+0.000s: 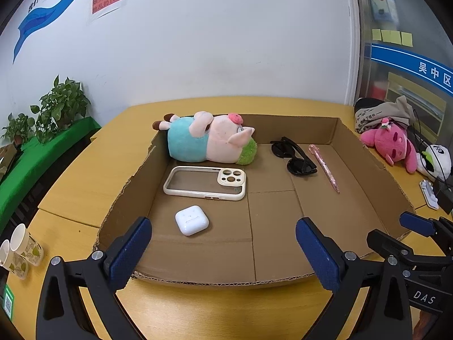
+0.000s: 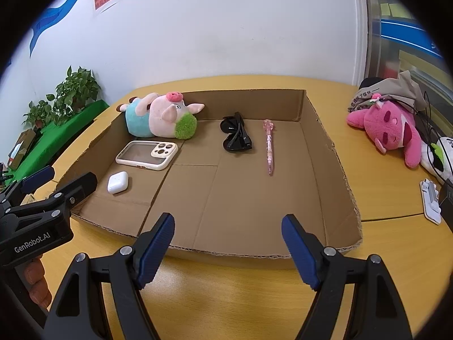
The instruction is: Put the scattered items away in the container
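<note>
A shallow cardboard tray (image 1: 365, 170) (image 2: 320, 153) lies on the yellow table. Inside it lie a plush pig (image 1: 209, 138) (image 2: 161, 119), a cream phone case (image 1: 205, 182) (image 2: 147, 155), a white earbud case (image 1: 192, 220) (image 2: 118, 182), black sunglasses (image 1: 294, 155) (image 2: 236, 136) and a pink pen (image 1: 324, 167) (image 2: 269, 146). My left gripper (image 1: 223, 243) is open and empty at the tray's near edge; it also shows in the right wrist view (image 2: 53, 180). My right gripper (image 2: 228, 243) is open and empty, just before the tray's near edge; it also shows in the left wrist view (image 1: 396, 233).
A pink plush toy (image 1: 393, 144) (image 2: 388, 133), a panda plush (image 1: 436, 161), a grey bag (image 2: 390, 92) and a white stand (image 2: 431, 199) lie on the table right of the tray. Paper cups (image 1: 19, 250) stand at the left. Potted plants (image 1: 56, 107) stand on a green shelf.
</note>
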